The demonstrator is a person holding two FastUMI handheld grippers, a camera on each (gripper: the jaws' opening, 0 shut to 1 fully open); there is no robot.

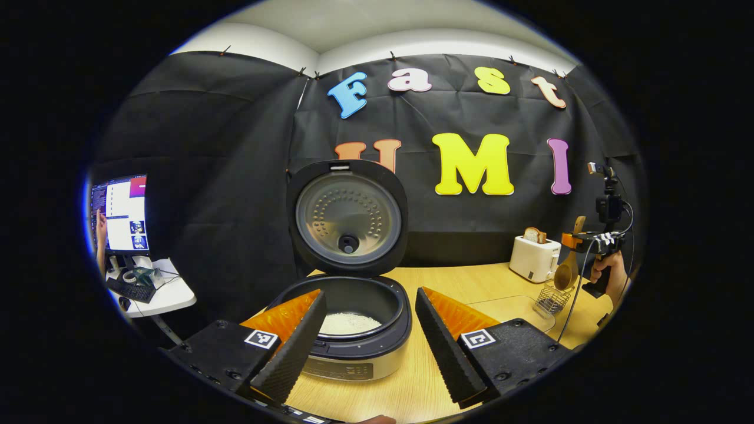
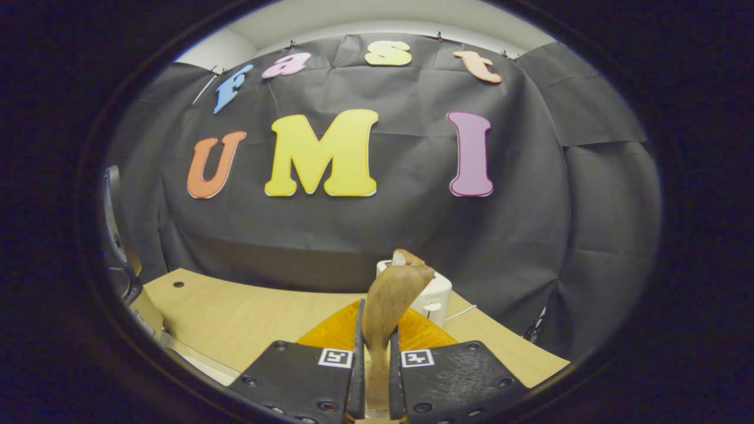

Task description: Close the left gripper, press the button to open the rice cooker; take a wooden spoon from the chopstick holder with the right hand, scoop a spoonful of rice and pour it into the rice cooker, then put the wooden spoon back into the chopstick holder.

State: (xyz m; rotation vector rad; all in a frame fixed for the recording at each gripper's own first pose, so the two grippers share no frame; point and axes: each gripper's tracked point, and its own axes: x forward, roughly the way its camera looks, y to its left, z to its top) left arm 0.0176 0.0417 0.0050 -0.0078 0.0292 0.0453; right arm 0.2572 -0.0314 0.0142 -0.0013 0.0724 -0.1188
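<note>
Right gripper (image 2: 373, 377) clamps the wooden spoon (image 2: 386, 306) over the chopstick holder (image 1: 551, 300) (for return, probably); left gripper (image 1: 368, 335) gapes before the rice cooker (image 1: 353, 347).

Occlusions and cut-offs

Left gripper's (image 1: 368, 338) fingers cover both sides of the black-and-silver rice cooker's (image 1: 353, 347) pot rim; its panel markings too small to read. Brown wooden spoon's (image 2: 386, 306) handle end is cut off at the right gripper view's bottom edge, and the spoon hides most of the white toaster (image 2: 439, 294).
</note>
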